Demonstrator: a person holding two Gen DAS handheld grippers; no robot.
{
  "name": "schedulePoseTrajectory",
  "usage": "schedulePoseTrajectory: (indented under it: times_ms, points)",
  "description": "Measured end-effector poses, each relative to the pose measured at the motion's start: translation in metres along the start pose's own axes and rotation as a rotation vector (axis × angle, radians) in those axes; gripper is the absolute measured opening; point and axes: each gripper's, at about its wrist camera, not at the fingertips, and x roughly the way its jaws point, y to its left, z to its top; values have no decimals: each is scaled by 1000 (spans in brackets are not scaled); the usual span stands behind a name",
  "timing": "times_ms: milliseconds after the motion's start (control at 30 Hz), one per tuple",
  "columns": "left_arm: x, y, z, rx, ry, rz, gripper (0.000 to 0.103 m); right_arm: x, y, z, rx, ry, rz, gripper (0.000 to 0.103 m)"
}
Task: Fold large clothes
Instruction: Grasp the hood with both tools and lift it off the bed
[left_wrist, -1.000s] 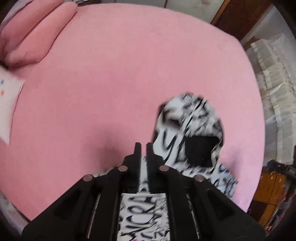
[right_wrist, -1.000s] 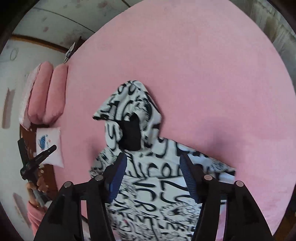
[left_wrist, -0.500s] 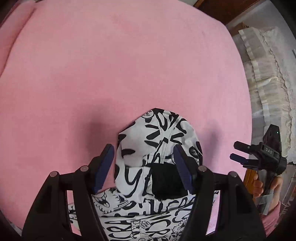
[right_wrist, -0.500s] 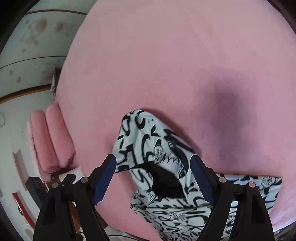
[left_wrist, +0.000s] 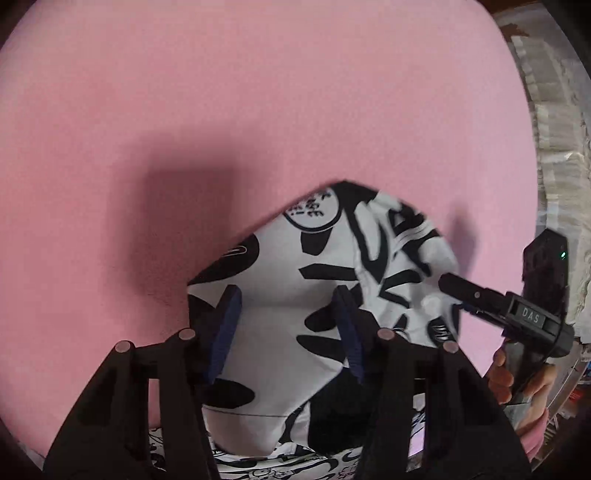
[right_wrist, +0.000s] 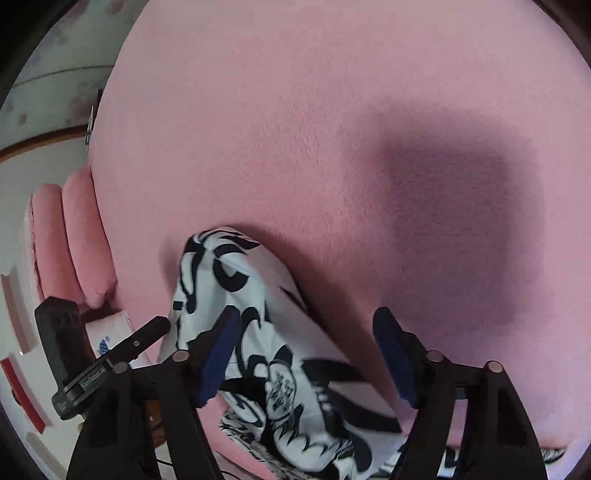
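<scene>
Both the left gripper (left_wrist: 288, 332) and right gripper (right_wrist: 306, 354) are closing, jaws apart around the black-and-white hood (left_wrist: 332, 266), while "DAS" reads at right.

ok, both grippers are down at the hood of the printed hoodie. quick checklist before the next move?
1. Hood lies on the pink bed: ok.
2. Hood cloth between left gripper jaws, which are closing: ok.
3. Hood centred in right gripper, also closing: not ok, only its left finger overlaps cloth.
4. Pads pressing cloth yet: not ok, both open.
5. Grippers apart from each other: ok.
6. Hoodie body and sleeves flat: cannot tell, out of frame.
</scene>
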Motion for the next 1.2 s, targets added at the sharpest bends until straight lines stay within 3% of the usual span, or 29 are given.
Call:
schedulePoseTrajectory:
  times_ms: [33,100,167,233,400,567,767,900,1100,1133,1200]
  points:
    - [7,0,-1,4,8,12,44,6,-1,1,-7,-1,-23,54]
    - [17,0,-6,-5,18,29,28,9,2,-2,-43,-34,-51,24]
    - [22,3,-12,-40,32,2,8,5,11,-8,-101,-73,-11,11]
    - [19,5,-17,-65,14,-23,0,-5,29,-21,-236,-112,-10,8]
    - [-5,9,-49,-105,-62,-88,0,-42,67,-70,-528,-170,45,4]
    - [-40,12,-103,-69,-117,-121,0,-88,94,-136,-766,-215,95,4]
    - [-97,29,-193,-63,-162,-251,0,-122,106,-218,-889,-213,138,4]
    - [-134,40,-241,-67,-184,-319,0,-126,103,-271,-982,-204,91,4]
    - [-181,42,-272,-115,-184,-478,0,-121,90,-339,-1059,-163,14,4]
    - [-183,39,-278,-137,-171,-508,3,-118,88,-348,-1081,-159,-5,4]
    - [-185,30,-284,-173,-146,-547,21,-114,84,-360,-1108,-152,-30,4]
